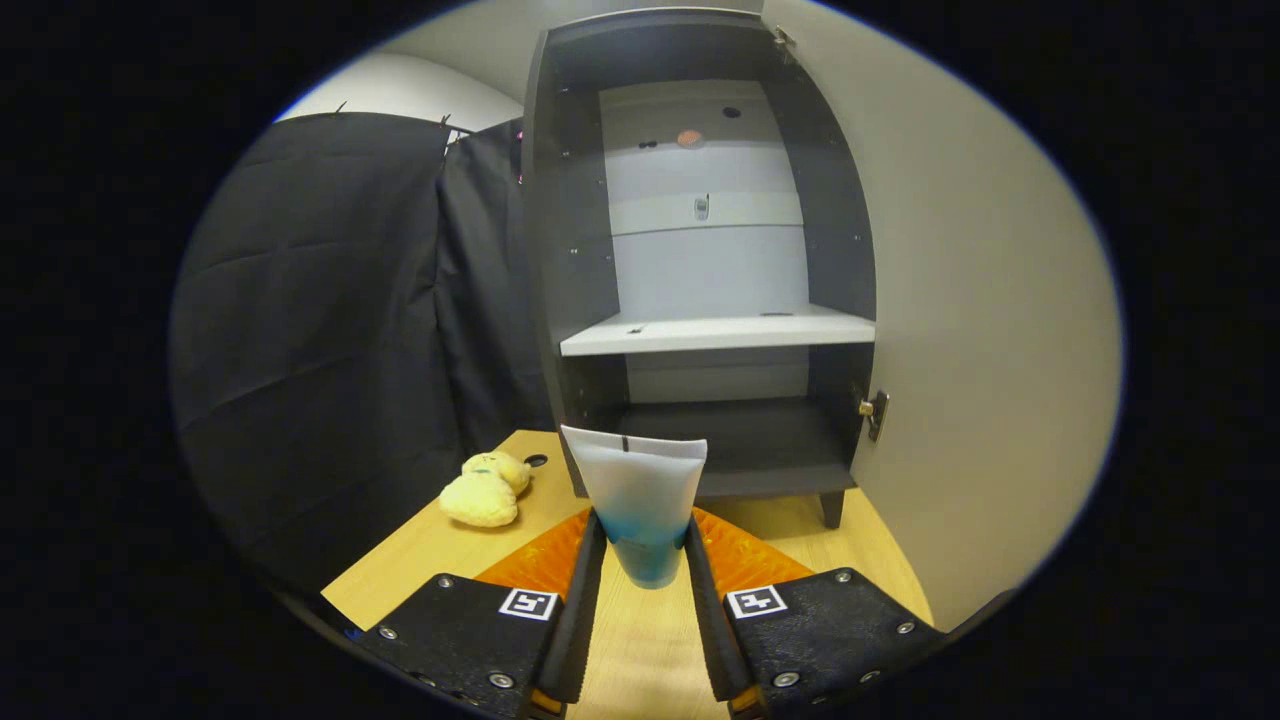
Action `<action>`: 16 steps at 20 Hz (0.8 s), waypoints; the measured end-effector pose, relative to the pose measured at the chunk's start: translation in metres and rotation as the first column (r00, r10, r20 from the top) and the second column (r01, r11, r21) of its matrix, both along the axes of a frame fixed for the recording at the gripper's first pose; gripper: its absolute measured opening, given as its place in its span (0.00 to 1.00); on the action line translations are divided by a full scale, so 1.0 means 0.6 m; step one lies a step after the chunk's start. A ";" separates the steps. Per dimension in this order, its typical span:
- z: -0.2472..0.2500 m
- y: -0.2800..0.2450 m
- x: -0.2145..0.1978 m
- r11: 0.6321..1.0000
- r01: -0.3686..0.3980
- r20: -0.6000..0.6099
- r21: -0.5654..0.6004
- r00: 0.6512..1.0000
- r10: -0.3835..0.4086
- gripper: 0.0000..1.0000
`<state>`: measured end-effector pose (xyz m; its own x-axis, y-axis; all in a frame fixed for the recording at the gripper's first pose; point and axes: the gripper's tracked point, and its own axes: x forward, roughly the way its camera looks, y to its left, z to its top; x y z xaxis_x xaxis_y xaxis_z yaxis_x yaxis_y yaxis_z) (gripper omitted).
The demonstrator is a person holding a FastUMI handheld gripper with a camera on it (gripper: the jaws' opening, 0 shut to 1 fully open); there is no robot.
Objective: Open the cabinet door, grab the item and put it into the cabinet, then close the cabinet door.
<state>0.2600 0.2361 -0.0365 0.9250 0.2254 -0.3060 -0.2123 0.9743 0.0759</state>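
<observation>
I have the gripper (645, 545) clamped on a squeeze tube (638, 500), both fingers pressing its blue lower end from either side, the flat white crimped end standing up just ahead of the fingertips. The tube is off the wooden tabletop (640, 650), held upright between the fingers. Straight beyond it stands the dark cabinet (570, 260), its door (960, 330) swung wide open to my right, a hinge (873, 410) showing at the lower edge. Inside I see a pale shelf (715, 332) midway up and a dark bottom compartment (745, 440) below it. A yellow plush toy (485, 490) lies on the table beside the cabinet's left foot.
</observation>
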 end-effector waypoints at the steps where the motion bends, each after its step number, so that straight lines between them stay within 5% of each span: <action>1: 0.011 0.001 0.002 1.000 0.005 0.015 0.004 1.000 -0.005 0.47; 16: 0.119 0.000 0.124 0.996 0.063 0.125 0.060 0.990 -0.070 0.47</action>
<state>0.3347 0.2361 0.0347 0.9690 0.1752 -0.1739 -0.1582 0.9815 0.1075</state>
